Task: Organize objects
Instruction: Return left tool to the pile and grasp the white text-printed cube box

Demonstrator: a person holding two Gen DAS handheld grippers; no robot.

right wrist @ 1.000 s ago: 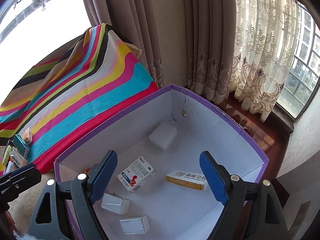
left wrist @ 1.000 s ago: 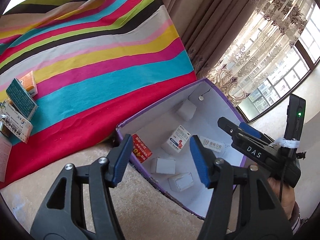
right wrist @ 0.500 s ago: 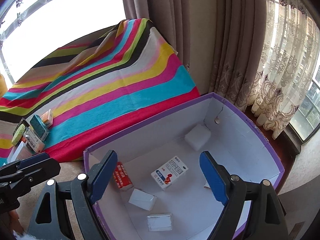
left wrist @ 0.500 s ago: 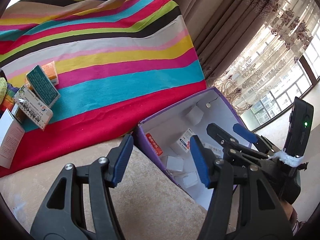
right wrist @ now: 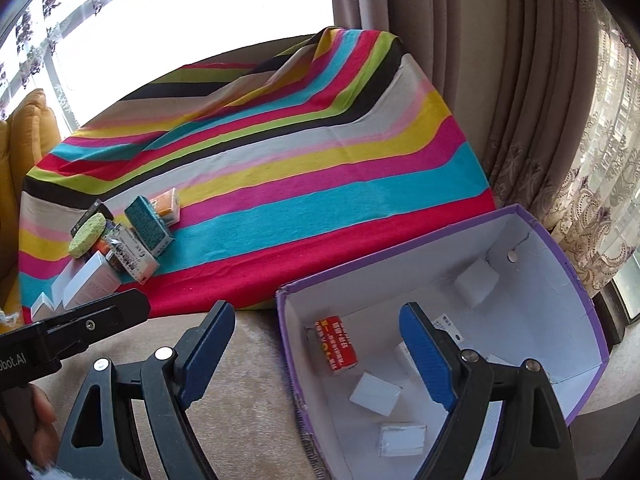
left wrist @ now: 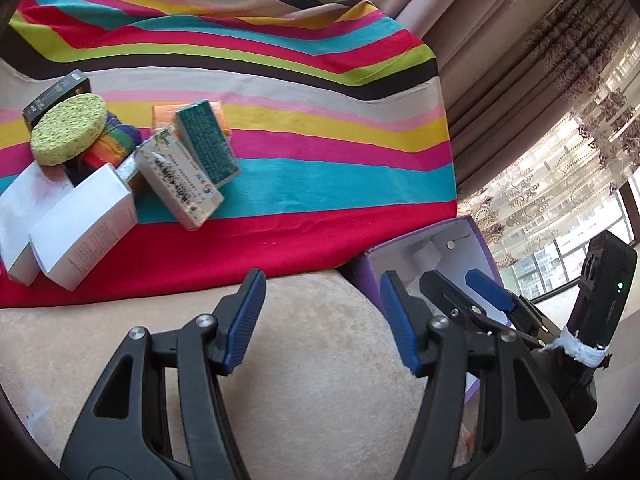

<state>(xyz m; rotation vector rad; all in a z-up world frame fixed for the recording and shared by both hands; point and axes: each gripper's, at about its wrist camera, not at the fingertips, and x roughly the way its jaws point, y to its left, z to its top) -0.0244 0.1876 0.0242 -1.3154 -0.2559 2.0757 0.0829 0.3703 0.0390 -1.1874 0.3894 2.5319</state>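
While a heap of small boxes and a green sponge lies at the left on the striped cloth, the left gripper hangs over beige carpet, jaws apart and empty. Further right, the right gripper straddles the wall of the purple box, jaws wide with nothing gripped, above a red carton and white boxes inside.

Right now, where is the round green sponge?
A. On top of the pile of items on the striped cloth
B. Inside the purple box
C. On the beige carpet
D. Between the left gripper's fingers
A: the round green sponge sits atop the pile on the striped cloth, well away from the purple box, and both grippers are empty.
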